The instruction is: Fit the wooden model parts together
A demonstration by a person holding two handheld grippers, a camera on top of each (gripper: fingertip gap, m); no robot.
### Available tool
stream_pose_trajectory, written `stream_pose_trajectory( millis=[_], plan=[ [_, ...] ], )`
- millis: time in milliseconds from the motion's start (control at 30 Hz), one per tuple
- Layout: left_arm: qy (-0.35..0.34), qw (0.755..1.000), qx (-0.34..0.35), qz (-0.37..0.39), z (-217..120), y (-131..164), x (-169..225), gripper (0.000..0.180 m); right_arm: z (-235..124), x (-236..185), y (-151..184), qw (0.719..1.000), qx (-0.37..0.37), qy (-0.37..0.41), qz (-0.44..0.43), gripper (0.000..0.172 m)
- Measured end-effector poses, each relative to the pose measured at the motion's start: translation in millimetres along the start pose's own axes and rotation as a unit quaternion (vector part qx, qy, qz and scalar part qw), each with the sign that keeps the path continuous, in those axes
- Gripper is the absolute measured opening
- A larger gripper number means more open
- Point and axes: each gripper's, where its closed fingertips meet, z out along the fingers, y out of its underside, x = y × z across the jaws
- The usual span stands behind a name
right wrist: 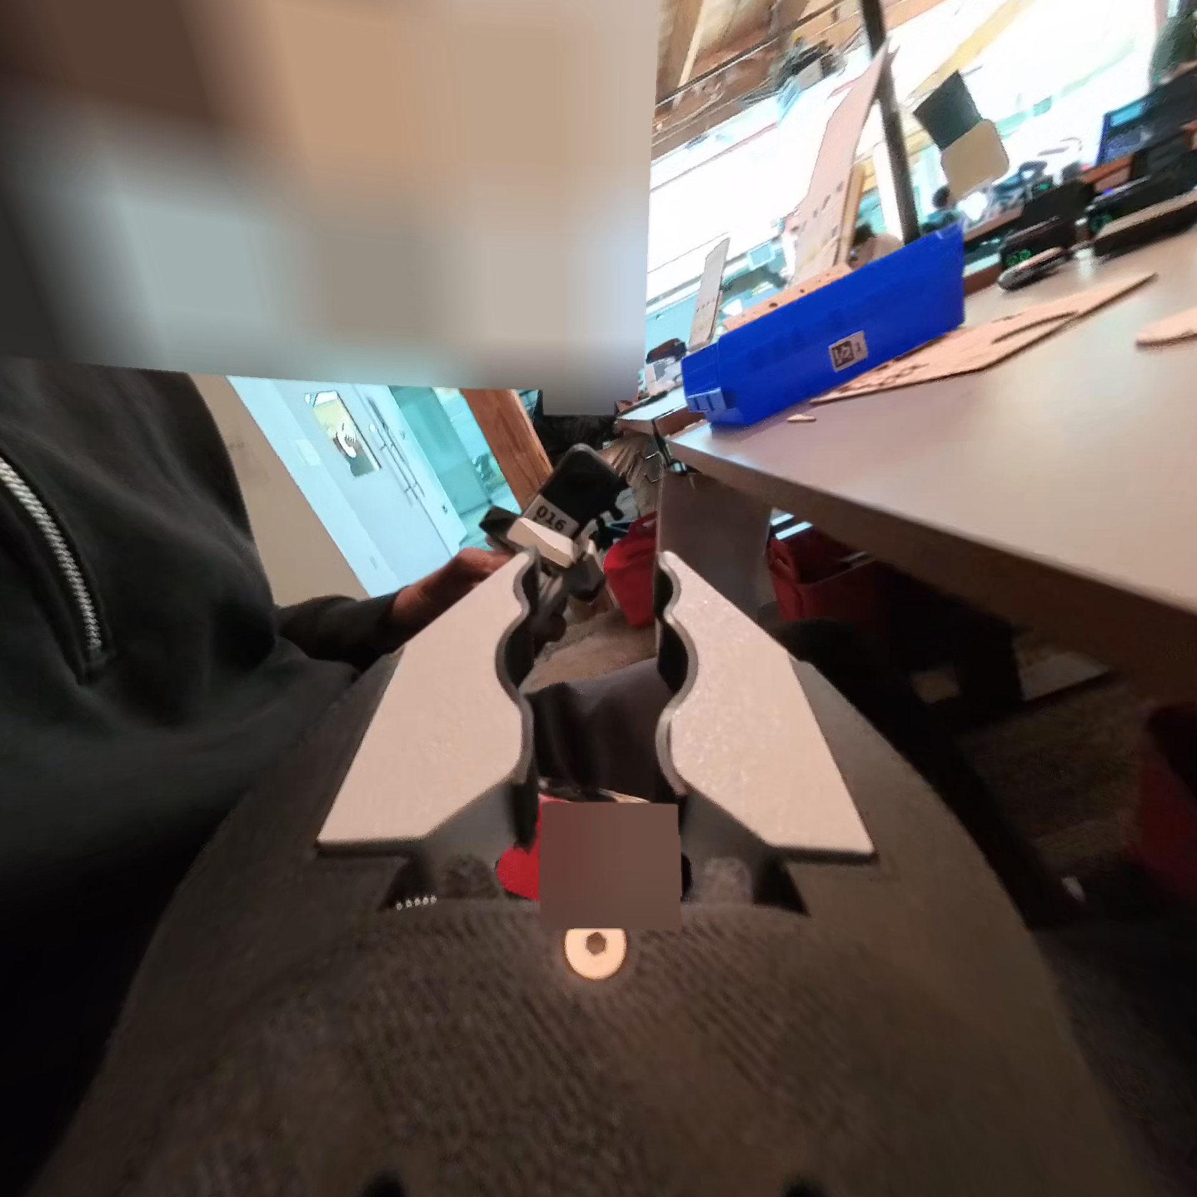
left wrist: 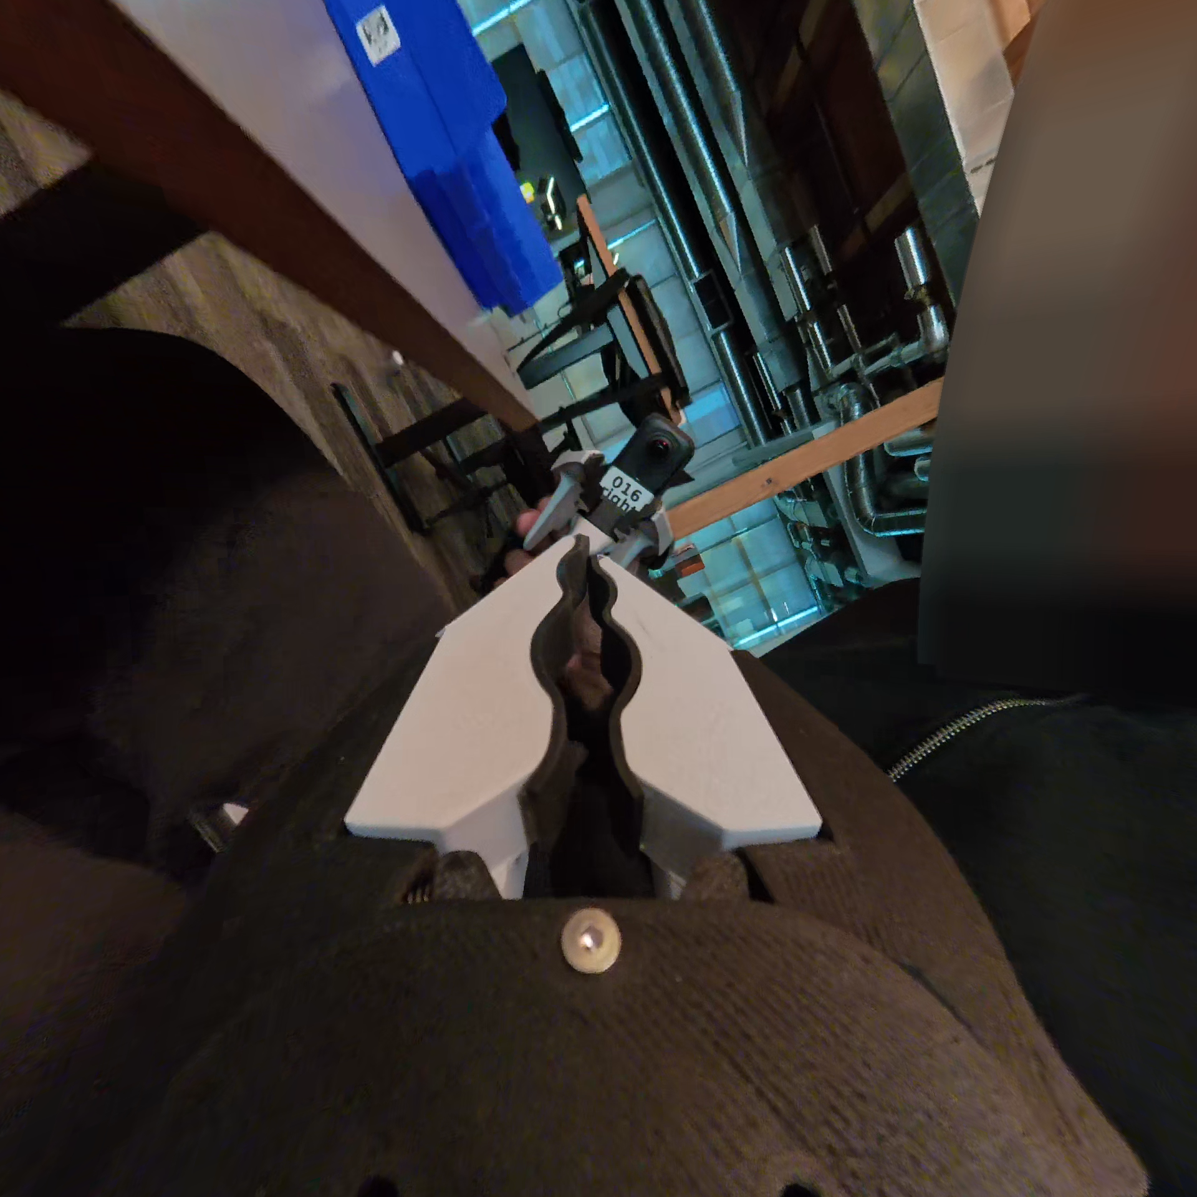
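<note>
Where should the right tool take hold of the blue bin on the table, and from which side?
Judging from the right wrist view, the blue bin is long with thin upright walls and an open top. Its long side wall facing the table edge looks the best part to grip: come from above on that near side, one finger inside and one outside the rim. The right tool stands open, empty and below table height.

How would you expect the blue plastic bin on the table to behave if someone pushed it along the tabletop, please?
The blue plastic bin looks rigid and moulded, so it would probably slide as one piece without flexing. It sits low and long on the smooth table, so tipping seems unlikely. Flat perforated boards poke above its rim and might shift or rattle.
</note>
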Motion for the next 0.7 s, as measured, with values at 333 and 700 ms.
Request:
stream_pose_trajectory(
  millis=[333,700],
  plan=[
    [-0.075,0.989,-0.051,0.12,-42.1,111.7,-0.4,0.0,-38.9,-88.8,110.9,0.984,-0.064,0.162,-0.042,0.021],
    [-0.107,0.987,0.056,0.109,-123.8,137.8,36.8,0.0,33.5,-83.4,194.1,0.95,-0.229,0.145,-0.156,0.046]
  ],
)
